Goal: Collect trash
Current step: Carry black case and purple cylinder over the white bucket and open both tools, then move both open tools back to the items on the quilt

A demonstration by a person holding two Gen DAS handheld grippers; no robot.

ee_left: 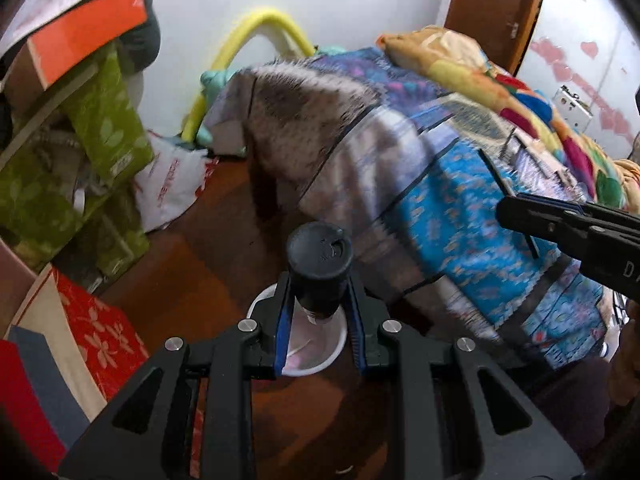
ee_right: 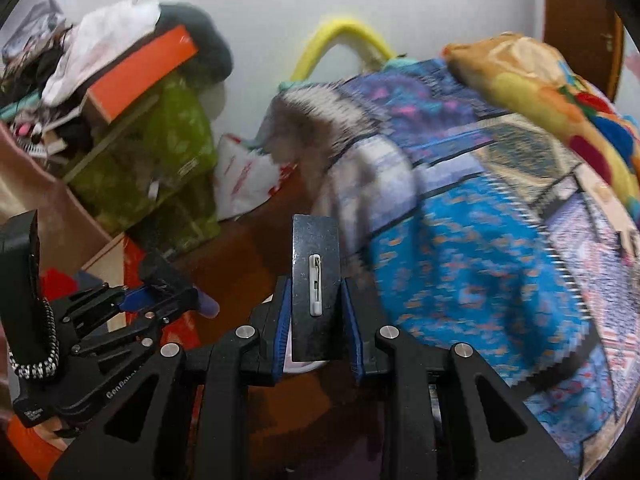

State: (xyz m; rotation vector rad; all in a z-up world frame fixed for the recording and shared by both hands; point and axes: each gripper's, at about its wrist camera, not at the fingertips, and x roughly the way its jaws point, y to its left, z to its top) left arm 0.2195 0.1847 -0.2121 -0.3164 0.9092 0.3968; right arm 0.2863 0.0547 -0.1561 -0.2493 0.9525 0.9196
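Both grippers are loaded: the left gripper clamps a dark round-capped bottle at frame centre, directly above a translucent white plastic bin; the right gripper grips a flat black rectangular badge — 2 pieces seemingly at the drop-off step, the next move being to release over the bin.

The left gripper points forward and down, its blue-padded jaws closed on a black cylindrical capped container. The right gripper sits just beside it, jaws clamped on a flat black rectangular badge with a white pin clasp, held upright.
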